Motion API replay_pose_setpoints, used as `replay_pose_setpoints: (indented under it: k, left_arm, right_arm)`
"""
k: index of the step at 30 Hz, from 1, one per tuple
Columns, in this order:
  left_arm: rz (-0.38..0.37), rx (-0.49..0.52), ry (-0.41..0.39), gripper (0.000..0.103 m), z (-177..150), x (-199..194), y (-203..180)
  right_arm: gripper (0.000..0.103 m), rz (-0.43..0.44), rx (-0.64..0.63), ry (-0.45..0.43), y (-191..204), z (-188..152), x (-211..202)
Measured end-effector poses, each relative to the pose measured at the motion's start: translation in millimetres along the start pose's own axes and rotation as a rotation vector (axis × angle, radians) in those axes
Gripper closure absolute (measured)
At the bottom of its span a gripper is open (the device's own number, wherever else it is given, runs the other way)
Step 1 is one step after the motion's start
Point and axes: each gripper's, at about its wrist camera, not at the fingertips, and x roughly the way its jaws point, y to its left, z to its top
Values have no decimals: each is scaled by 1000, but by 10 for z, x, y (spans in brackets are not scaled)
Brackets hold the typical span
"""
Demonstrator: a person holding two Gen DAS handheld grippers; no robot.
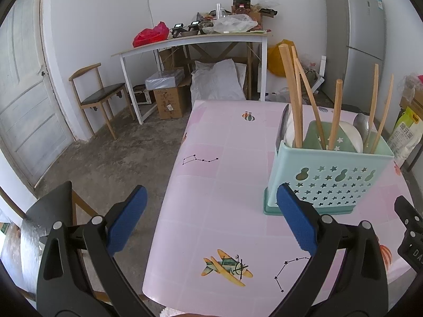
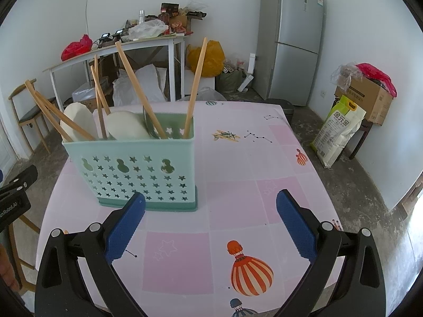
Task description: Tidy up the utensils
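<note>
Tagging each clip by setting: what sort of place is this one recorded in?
Probably a plain home kitchen or storage room: a grey fridge in the corner, a dining table under a pink patterned cloth holding a utensil caddy, and a cluttered side table.

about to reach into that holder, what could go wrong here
1. The chopsticks lean out at crossed angles from the utensil holder; pulling one may drag its neighbours or the white spoons along.
2. The holder is tall on a narrow base, so a sideways tug could tip it.
3. Both the left gripper and right gripper are open and empty, close together; they could collide.
</note>
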Motion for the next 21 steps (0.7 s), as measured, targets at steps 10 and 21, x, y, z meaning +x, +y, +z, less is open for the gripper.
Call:
replay_pose_setpoints:
  k: [10, 21]
  left_arm:
    - [-8, 3, 6, 8, 2, 24, 24]
    - [-12, 8, 11, 8, -22, 23, 7]
  right_arm:
    - [7, -1, 2, 3, -10, 19, -6]
    - [7, -3, 3, 6, -20, 33, 0]
